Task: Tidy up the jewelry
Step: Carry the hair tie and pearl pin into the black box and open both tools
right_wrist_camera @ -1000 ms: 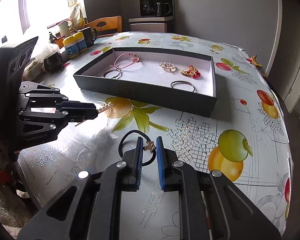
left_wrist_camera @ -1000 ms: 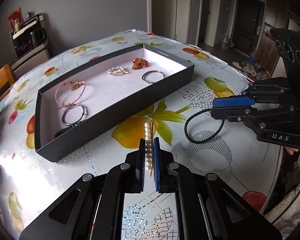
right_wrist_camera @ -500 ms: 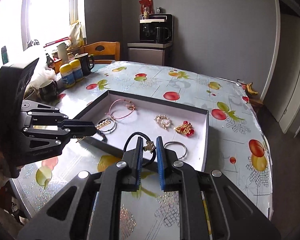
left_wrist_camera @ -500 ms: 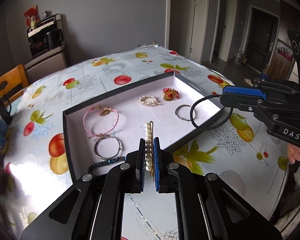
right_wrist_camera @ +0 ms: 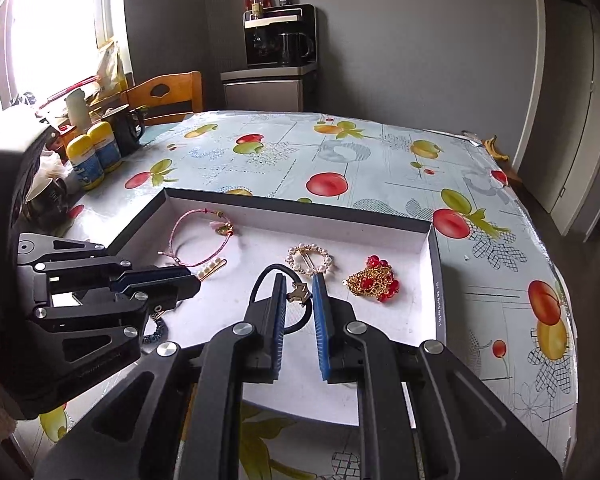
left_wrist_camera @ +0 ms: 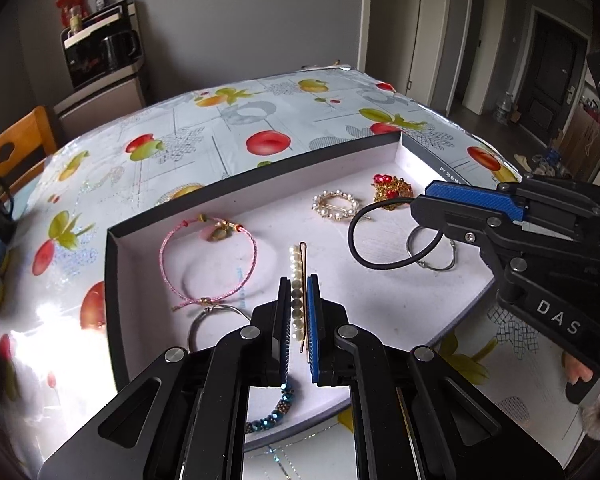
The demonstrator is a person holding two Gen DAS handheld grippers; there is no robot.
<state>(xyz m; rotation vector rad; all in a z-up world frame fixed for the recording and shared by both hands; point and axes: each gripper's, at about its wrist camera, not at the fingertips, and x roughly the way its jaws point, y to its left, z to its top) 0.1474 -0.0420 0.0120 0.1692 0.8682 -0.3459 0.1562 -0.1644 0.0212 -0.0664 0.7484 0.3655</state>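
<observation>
My left gripper (left_wrist_camera: 299,280) is shut on a pearl hair clip (left_wrist_camera: 297,276) and holds it over the white floor of the black tray (left_wrist_camera: 114,280). My right gripper (right_wrist_camera: 298,280) is shut on a black hair tie with a gold star charm (right_wrist_camera: 299,292), also above the tray. In the left wrist view the black hair tie (left_wrist_camera: 364,254) loops out from the right gripper (left_wrist_camera: 416,206). In the tray lie a pink cord bracelet (left_wrist_camera: 208,268), a pearl ring brooch (left_wrist_camera: 335,205), a red and gold piece (left_wrist_camera: 392,190), silver bangles (left_wrist_camera: 432,250) and a blue bead bracelet (left_wrist_camera: 274,410).
The tray rests on a table with a fruit-print cloth (right_wrist_camera: 340,152). Yellow-capped bottles (right_wrist_camera: 94,152) and dark mugs (right_wrist_camera: 132,128) stand at the table's left edge by a wooden chair (right_wrist_camera: 164,96). A coffee machine on a cabinet (right_wrist_camera: 278,36) is against the far wall.
Both grippers have travelled from over the bare tablecloth in front of the tray to above the tray's inside, each still holding its piece.
</observation>
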